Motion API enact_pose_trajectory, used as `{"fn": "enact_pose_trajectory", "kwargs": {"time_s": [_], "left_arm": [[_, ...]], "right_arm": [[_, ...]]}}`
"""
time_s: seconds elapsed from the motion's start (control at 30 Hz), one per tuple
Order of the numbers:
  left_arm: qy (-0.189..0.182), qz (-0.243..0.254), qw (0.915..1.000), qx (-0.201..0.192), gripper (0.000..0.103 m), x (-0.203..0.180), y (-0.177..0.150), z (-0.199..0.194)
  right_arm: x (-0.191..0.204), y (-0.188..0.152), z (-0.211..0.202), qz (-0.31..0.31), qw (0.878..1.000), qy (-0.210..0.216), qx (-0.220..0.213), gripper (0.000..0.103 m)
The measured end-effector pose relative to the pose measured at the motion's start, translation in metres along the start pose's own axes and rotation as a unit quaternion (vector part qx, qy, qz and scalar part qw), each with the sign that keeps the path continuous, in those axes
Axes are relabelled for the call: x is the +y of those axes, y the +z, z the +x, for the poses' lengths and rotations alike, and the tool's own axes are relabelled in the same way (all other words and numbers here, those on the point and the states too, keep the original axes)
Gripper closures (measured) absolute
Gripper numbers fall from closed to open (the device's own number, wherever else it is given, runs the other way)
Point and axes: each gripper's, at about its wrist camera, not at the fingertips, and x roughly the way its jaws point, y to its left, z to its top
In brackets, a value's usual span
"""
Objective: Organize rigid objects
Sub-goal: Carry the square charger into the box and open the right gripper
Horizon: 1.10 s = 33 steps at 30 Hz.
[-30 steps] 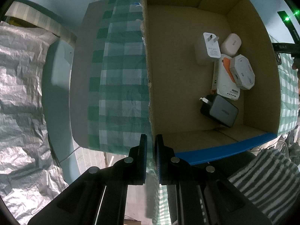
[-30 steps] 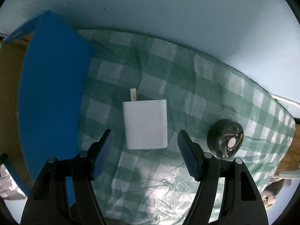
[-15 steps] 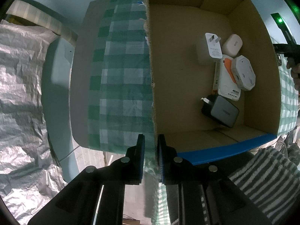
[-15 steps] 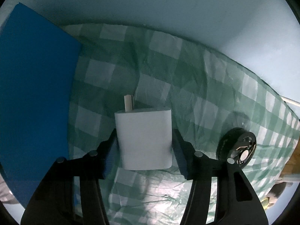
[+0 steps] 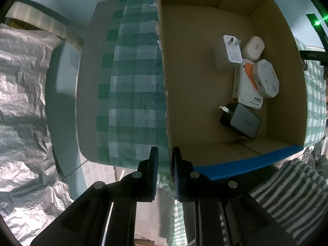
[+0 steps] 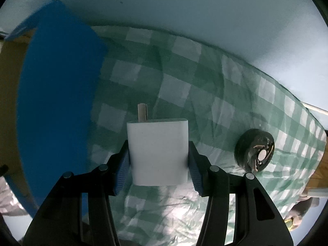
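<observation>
— What's lying around the right claw (image 6: 157, 162)?
— A green checked cloth (image 6: 205, 94) over the counter, a black round fan (image 6: 255, 150) lying well off to its right, and the blue outer wall of the cardboard box (image 6: 57, 94) to the left.
— And the box inside?
— Five items crowded at its right side: a white plug adapter (image 5: 227, 52), a white rounded case (image 5: 253, 48), a white-and-orange pack (image 5: 248, 86) with a grey octagonal unit (image 5: 265, 79) resting on it, and a dark charger (image 5: 242, 121).
— The claws?
— The right one pinches a white charger (image 6: 157, 151) by its sides, prong pointing away. The left claw (image 5: 164, 172) is nearly closed – its pads sit on either side of the box's torn wall edge.
</observation>
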Motion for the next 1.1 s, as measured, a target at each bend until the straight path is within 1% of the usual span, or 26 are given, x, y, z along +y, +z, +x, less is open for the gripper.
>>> {"fn": "enact_pose_trajectory", "kwargs": {"time_s": [0.27,0.3,0.43,0.5,0.63,0.73,0.83,0.93,1.1], "left_arm": [[0.0,0.0,1.0,-0.001,0.088,0.0,0.0,0.0],[0.0,0.0,1.0,0.0,0.088,0.0,0.0,0.0],[0.0,0.0,1.0,-0.001,0.088,0.0,0.0,0.0],[0.0,0.0,1.0,0.0,0.088,0.0,0.0,0.0],[0.003,0.003,1.0,0.0,0.088,-0.001,0.001,0.0],[0.004,0.005,1.0,0.001,0.088,-0.002,0.003,0.0],[0.006,0.008,0.9999,0.002,0.088,-0.004,0.003,0.0],[0.007,0.01,0.9999,0.001,0.088,-0.004,0.003,0.0],[0.003,0.009,1.0,-0.001,0.088,-0.004,0.003,-0.001]], "right_arm": [[0.001,-0.015,-0.035,-0.006,1.0,0.009,-0.008,0.051],[0.002,-0.01,-0.04,-0.007,1.0,0.012,-0.009,0.051],[0.011,-0.01,-0.064,-0.021,0.999,0.023,-0.018,0.051],[0.019,-0.014,-0.077,-0.027,0.999,0.032,-0.025,0.051],[0.049,-0.016,-0.101,-0.05,0.997,0.045,-0.042,0.051],[0.081,-0.016,-0.119,-0.072,0.995,0.052,-0.048,0.051],[0.099,-0.012,-0.113,-0.09,0.992,0.064,-0.053,0.051],[0.114,-0.012,-0.107,-0.105,0.991,0.062,-0.052,0.051],[0.136,-0.013,-0.093,-0.129,0.989,0.058,-0.039,0.051]]}}
